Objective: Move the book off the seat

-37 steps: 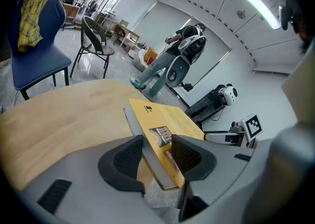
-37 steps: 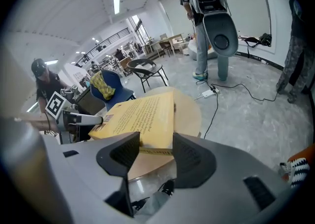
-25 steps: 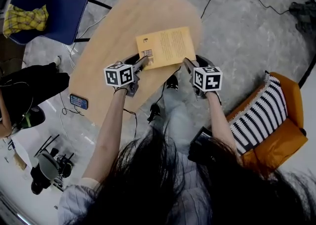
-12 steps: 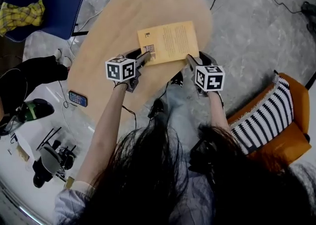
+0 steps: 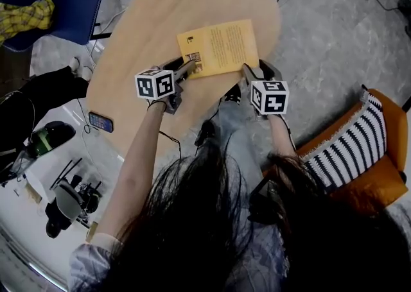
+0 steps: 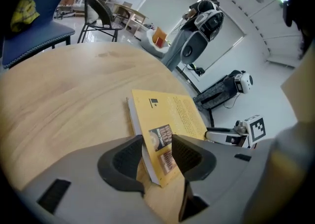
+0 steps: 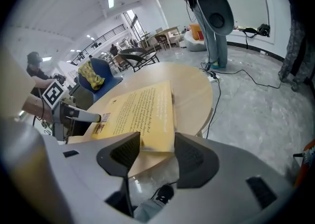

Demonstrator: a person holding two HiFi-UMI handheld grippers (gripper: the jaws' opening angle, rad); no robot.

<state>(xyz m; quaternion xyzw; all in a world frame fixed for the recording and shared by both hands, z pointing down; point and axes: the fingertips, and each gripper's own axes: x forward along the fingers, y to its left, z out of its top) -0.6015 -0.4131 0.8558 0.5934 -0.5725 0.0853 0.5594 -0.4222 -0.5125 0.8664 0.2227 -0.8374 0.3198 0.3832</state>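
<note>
Book (image 5: 220,47): a yellow paperback, printed cover up, lying flat across the near edge of the round wooden bench (image 5: 148,34). Its two near corners jut out past that edge.
Book's footing: it cannot be told whether it rests on the bench top or sits just clear of it.
Left tool (image 6: 157,142): clenched on the book's near left corner. One jaw is against the page edge and the other is on the cover beside the small pictures.
Right tool (image 7: 157,142): its jaws have just been closing with the book's near right corner between them. Both pads now lie against that corner and grasp it over the gap beyond the bench edge.
Both tools: side by side at the near edge, pointing down and away from the person, marker cubes up.
Phone (image 5: 101,121): flat on the bench's left rim, well apart from the book.
Blue chair (image 5: 77,2): beyond the bench at far left, with a yellow checked cloth (image 5: 26,15) on its seat.
Orange armchair (image 5: 379,181): to the right, with a black-and-white striped cushion (image 5: 350,149) on it, well apart from the book.
Floor (image 5: 321,40): grey, with cables trailing across it.
</note>
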